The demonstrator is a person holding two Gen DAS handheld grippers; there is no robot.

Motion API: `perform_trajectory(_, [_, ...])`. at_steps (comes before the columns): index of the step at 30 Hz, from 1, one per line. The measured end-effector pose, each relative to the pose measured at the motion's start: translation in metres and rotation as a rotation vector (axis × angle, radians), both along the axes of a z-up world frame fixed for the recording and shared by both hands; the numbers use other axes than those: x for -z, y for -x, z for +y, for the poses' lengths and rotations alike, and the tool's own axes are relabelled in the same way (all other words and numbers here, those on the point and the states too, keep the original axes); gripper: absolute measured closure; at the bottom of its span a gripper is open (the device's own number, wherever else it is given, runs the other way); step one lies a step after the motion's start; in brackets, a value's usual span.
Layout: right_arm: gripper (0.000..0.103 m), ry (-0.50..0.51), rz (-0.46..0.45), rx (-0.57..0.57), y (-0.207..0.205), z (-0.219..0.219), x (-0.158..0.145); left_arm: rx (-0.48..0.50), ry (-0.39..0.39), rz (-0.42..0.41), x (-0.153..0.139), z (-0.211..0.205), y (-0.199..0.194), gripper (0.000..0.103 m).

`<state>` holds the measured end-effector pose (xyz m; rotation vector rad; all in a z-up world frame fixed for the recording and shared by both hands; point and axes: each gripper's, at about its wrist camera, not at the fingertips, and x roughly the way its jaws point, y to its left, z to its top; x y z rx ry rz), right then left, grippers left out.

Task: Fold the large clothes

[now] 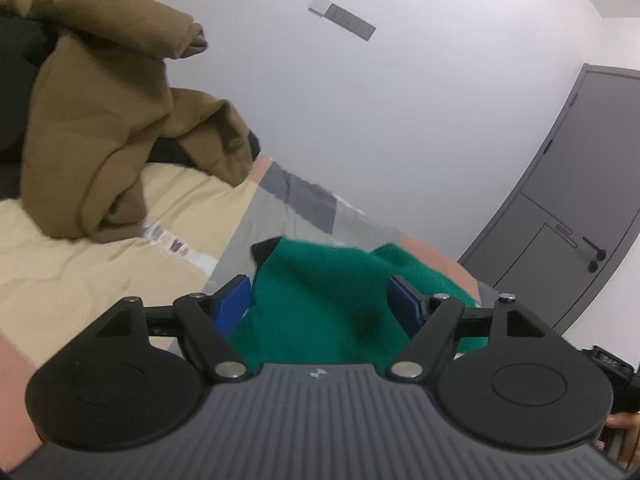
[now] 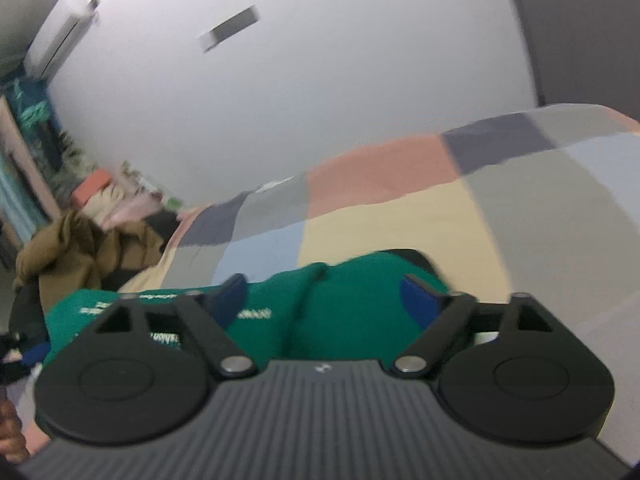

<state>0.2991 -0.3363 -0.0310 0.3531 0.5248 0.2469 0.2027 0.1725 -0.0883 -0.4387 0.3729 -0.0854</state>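
A green sweatshirt (image 1: 320, 320) with white lettering (image 2: 168, 338) lies bunched on the patchwork bed cover (image 1: 304, 200). A black cuff tip (image 1: 264, 250) sticks up at its far edge. My left gripper (image 1: 320, 284) stands open over it. The cloth fills the gap between the blue pads (image 1: 232, 304) and lies loosely against them. My right gripper (image 2: 324, 284) is open wide above another part of the same sweatshirt (image 2: 348, 308). A fold runs between its blue fingers (image 2: 420, 300), which do not pinch it.
A crumpled brown garment (image 1: 100, 128) lies piled on dark clothes at the far left of the bed, also in the right wrist view (image 2: 68, 252). A grey door (image 1: 560, 200) stands past the bed's right end. A white wall runs behind. A hand (image 1: 624, 428) shows at the edge.
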Motion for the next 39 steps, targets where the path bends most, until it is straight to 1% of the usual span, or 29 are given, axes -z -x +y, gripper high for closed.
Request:
perform_trajectory(1, [0.012, -0.006, 0.017, 0.020, 0.005, -0.006, 0.001, 0.000, 0.001, 0.017, 0.001, 0.001, 0.003, 0.019])
perform_trajectory(3, [0.012, -0.004, 0.076, 0.053, 0.010, -0.015, 0.006, -0.006, 0.010, 0.075, 0.007, 0.001, 0.006, 0.018])
perform_trajectory(6, [0.012, 0.073, 0.133, 0.077, 0.006, -0.019, 0.023, 0.028, 0.046, 0.154, 0.027, -0.001, 0.007, 0.017])
perform_trajectory(7, [0.012, 0.093, 0.166, 0.084, 0.001, -0.019, 0.032, 0.030, 0.056, 0.171, 0.032, -0.002, 0.007, 0.017])
perform_trajectory(8, [0.012, 0.081, 0.198, 0.069, -0.003, -0.020, 0.042, 0.029, 0.076, 0.171, 0.037, -0.002, 0.009, 0.017])
perform_trajectory(9, [0.013, 0.017, 0.218, 0.060, -0.007, -0.024, 0.051, 0.030, 0.097, 0.166, 0.039, -0.002, 0.010, 0.017])
perform_trajectory(10, [0.010, -0.056, 0.224, 0.061, -0.010, -0.027, 0.055, 0.029, 0.103, 0.165, 0.039, -0.001, 0.010, 0.018])
perform_trajectory(11, [0.010, -0.128, 0.229, 0.056, -0.014, -0.030, 0.059, 0.026, 0.106, 0.162, 0.039, -0.001, 0.009, 0.018])
perform_trajectory(12, [0.010, -0.167, 0.236, 0.047, -0.017, -0.031, 0.061, 0.025, 0.109, 0.160, 0.039, -0.001, 0.009, 0.018])
perform_trajectory(13, [0.010, -0.173, 0.240, 0.030, -0.020, -0.028, 0.063, 0.027, 0.109, 0.156, 0.039, -0.002, 0.008, 0.022])
perform_trajectory(14, [0.012, -0.167, 0.245, -0.001, -0.024, -0.023, 0.064, 0.031, 0.105, 0.149, 0.039, -0.002, 0.007, 0.032])
perform_trajectory(15, [0.015, -0.168, 0.244, -0.023, -0.027, -0.018, 0.064, 0.030, 0.100, 0.144, 0.039, -0.003, 0.008, 0.037])
perform_trajectory(16, [0.022, -0.169, 0.239, -0.031, -0.028, -0.015, 0.062, 0.028, 0.101, 0.138, 0.037, -0.002, 0.007, 0.046])
perform_trajectory(17, [0.034, -0.153, 0.228, -0.040, -0.029, -0.012, 0.058, 0.028, 0.106, 0.130, 0.035, 0.000, 0.006, 0.056])
perform_trajectory(18, [0.042, -0.116, 0.204, -0.053, -0.028, -0.008, 0.051, 0.026, 0.106, 0.120, 0.031, 0.001, 0.005, 0.061])
perform_trajectory(19, [0.056, -0.080, 0.176, -0.063, -0.023, -0.005, 0.043, 0.028, 0.099, 0.108, 0.026, 0.003, 0.003, 0.069])
perform_trajectory(20, [0.065, -0.056, 0.148, -0.073, -0.021, -0.002, 0.035, 0.029, 0.096, 0.086, 0.020, 0.006, 0.000, 0.075])
perform_trajectory(22, [0.072, -0.047, 0.081, -0.095, -0.022, 0.003, 0.016, 0.020, 0.105, 0.044, 0.010, 0.011, -0.007, 0.077])
perform_trajectory(23, [0.074, -0.038, 0.050, -0.102, -0.025, 0.006, 0.008, 0.011, 0.105, 0.029, 0.006, 0.014, -0.012, 0.078])
perform_trajectory(26, [0.075, 0.003, 0.005, -0.105, -0.044, 0.018, -0.010, -0.022, 0.090, 0.014, -0.001, 0.022, -0.035, 0.079])
perform_trajectory(27, [0.075, 0.013, -0.004, -0.099, -0.053, 0.023, -0.013, -0.033, 0.076, 0.019, -0.002, 0.024, -0.045, 0.079])
perform_trajectory(29, [0.075, 0.030, -0.018, -0.080, -0.070, 0.030, -0.010, -0.049, 0.075, 0.045, 0.002, 0.030, -0.067, 0.079])
perform_trajectory(31, [0.075, 0.053, -0.003, -0.060, -0.091, 0.038, 0.002, -0.067, 0.063, 0.088, 0.010, 0.035, -0.088, 0.079])
perform_trajectory(34, [0.074, 0.065, 0.079, -0.034, -0.118, 0.040, 0.035, -0.075, 0.037, 0.131, 0.029, 0.038, -0.107, 0.079])
perform_trajectory(36, [0.072, 0.059, 0.115, -0.039, -0.127, 0.039, 0.056, -0.070, 0.020, 0.151, 0.040, 0.036, -0.114, 0.078])
perform_trajectory(39, [0.070, 0.021, 0.119, -0.059, -0.134, 0.038, 0.074, -0.066, -0.021, 0.167, 0.050, 0.031, -0.121, 0.078])
